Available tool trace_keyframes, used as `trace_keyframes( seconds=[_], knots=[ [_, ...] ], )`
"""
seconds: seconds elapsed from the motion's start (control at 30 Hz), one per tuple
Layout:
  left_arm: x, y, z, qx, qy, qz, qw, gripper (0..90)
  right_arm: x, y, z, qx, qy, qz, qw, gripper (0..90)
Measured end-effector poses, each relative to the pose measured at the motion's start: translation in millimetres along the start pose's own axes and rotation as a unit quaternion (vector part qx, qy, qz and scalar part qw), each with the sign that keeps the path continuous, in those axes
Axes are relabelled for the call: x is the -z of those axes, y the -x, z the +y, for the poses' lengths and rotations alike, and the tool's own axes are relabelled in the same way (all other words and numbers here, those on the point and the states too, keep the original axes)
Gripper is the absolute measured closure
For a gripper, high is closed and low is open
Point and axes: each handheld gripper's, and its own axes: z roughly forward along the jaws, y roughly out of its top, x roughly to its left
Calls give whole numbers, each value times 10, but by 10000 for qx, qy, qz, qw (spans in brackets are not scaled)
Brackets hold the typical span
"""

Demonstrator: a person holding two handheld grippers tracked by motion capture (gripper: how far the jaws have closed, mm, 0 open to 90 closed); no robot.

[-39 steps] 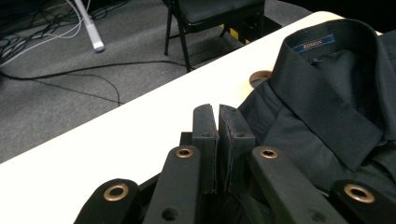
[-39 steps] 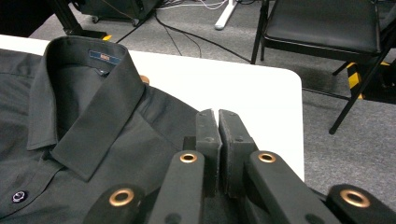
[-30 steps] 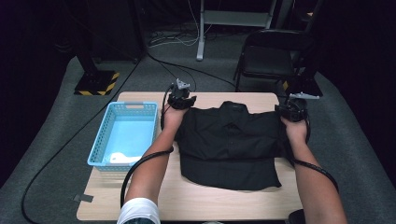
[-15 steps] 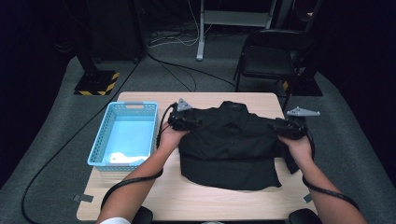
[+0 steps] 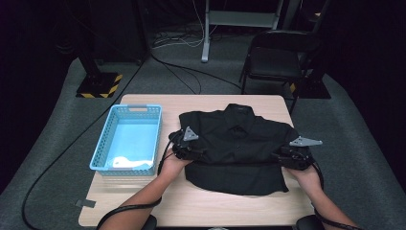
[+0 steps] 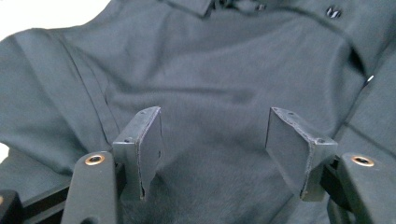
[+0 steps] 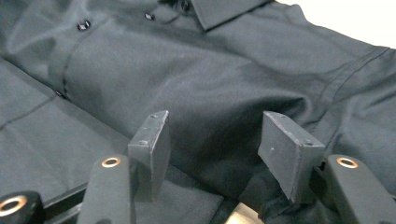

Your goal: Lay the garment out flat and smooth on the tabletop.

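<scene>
A black button-up shirt lies flat on the wooden table, collar toward the far edge. My left gripper sits at the shirt's left side, about halfway down. Its jaws have just been opening and stand open just over the dark cloth, pads not pressing on it. My right gripper is at the shirt's right side. Its jaws have also been opening and are open over the cloth below the collar, gripping nothing.
A light blue plastic basket stands on the table left of the shirt, with something white in its near end. A black chair and cables are on the floor beyond the table. Bare table runs along the near edge.
Both hands came back from the shirt's far shoulders toward the person and lower, to the shirt's mid-sides. Both pairs of jaws opened. The shirt stayed flat on the table.
</scene>
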Motion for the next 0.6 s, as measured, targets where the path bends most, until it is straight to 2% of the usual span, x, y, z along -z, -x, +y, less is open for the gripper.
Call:
trace_keyframes(
  seconds=[0.2,0.3,0.43,0.6],
  knots=[
    [-165,-58,-53,69,-266,43,9996,362,-203,44,-55,80,-312,-137,9994,449],
    [-246,-82,-70,15,-426,129,9990,368,-316,99,-59,62,-429,-195,9989,464],
    [-306,-121,-43,62,-413,164,9990,365,-428,157,-17,62,-445,-311,9985,474],
    [-388,-215,-3,216,-304,267,9989,370,-561,227,69,97,-437,-474,9979,480]
  ],
)
